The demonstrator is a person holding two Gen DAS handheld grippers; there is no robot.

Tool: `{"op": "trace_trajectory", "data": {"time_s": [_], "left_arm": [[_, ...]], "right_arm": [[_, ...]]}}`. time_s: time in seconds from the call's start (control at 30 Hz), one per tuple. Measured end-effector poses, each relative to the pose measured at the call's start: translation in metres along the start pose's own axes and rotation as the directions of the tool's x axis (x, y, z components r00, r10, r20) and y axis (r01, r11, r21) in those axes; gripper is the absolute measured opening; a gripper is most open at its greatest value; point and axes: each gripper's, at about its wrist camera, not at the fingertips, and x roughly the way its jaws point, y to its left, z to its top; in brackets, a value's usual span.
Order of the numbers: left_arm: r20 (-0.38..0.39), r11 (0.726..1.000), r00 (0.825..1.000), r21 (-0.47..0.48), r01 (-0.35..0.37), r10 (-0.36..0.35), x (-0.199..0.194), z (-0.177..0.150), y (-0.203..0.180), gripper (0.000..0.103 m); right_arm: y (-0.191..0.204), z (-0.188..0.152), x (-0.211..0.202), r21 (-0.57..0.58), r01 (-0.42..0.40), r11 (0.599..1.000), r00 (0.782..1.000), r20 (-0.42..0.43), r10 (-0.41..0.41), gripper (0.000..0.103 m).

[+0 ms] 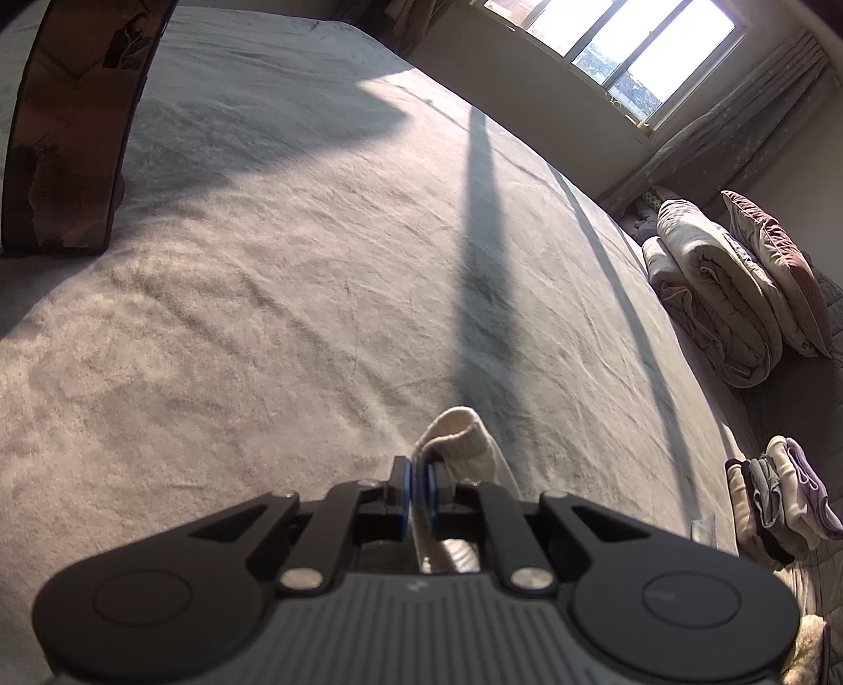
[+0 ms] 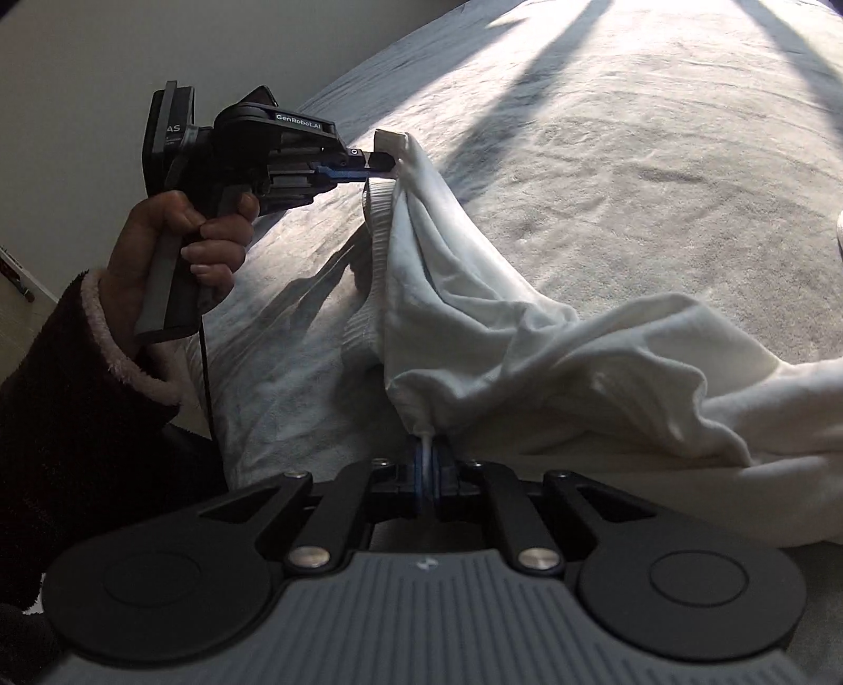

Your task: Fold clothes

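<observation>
A white garment (image 2: 527,337) with a ribbed cuff hangs between both grippers above the grey bed (image 2: 632,158). My left gripper (image 1: 420,492) is shut on the ribbed cuff end (image 1: 458,432); in the right wrist view the left gripper (image 2: 387,160) is at the upper left, held by a hand, pinching the garment's raised end. My right gripper (image 2: 428,469) is shut on the garment's lower edge. The rest of the garment drapes to the right onto the bed.
A brown headboard-like panel (image 1: 68,121) stands at the far left of the bed (image 1: 263,290). Folded quilts and a pillow (image 1: 737,284) lie at the right, with a stack of folded clothes (image 1: 780,506) nearer. A window (image 1: 632,47) is behind.
</observation>
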Motion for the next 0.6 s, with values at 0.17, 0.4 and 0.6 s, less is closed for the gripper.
{"op": "trace_trajectory", "data": {"time_s": [0.17, 0.4, 0.6], "left_arm": [[0.006, 1.0, 1.0, -0.001, 0.008, -0.008, -0.002, 0.002, 0.003, 0.006], [0.001, 1.0, 1.0, 0.003, 0.008, -0.008, -0.002, 0.001, 0.006, 0.006], [-0.005, 1.0, 1.0, 0.01, 0.003, -0.003, -0.003, -0.001, 0.009, 0.006]], "right_arm": [[0.007, 0.014, -0.015, -0.032, -0.041, 0.999, 0.999, 0.012, 0.041, 0.018], [-0.013, 0.044, -0.042, 0.052, -0.021, 0.998, 0.981, 0.194, 0.01, 0.054], [-0.054, 0.059, -0.026, 0.183, 0.066, 0.981, 0.982, 0.164, -0.097, 0.04]]}}
